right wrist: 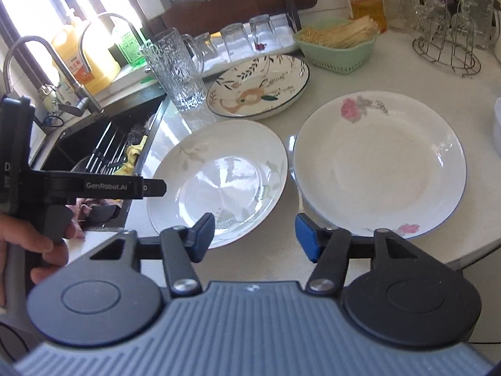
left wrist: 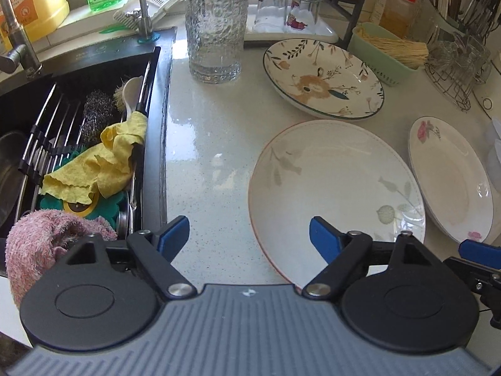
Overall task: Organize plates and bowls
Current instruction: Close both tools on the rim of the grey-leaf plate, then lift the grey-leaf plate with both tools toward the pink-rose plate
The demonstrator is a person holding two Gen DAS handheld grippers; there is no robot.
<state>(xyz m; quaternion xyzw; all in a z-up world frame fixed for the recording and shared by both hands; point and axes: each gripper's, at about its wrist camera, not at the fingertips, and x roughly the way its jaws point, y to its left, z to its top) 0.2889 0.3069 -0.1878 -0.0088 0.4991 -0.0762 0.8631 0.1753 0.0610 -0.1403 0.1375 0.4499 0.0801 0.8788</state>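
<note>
My left tongs (left wrist: 249, 233) stand wide apart and empty over the pale speckled counter (left wrist: 206, 144), the right blue pad (left wrist: 324, 238) above the near left rim of the white round plate with grey-green leaves (left wrist: 336, 194). My right tongs (right wrist: 255, 235) are part open, empty, gap between that leaf plate (right wrist: 219, 178) to the left and the blue-rimmed white plate with pink roses (right wrist: 380, 163) just right. Beyond both sits the dark-rimmed floral dish (right wrist: 260, 89), beside a textured clear glass tumbler (right wrist: 173, 69).

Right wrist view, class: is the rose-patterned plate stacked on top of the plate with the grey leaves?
No: the rose-patterned plate lies on the counter beside the grey-leaf plate, their rims apart.
</note>
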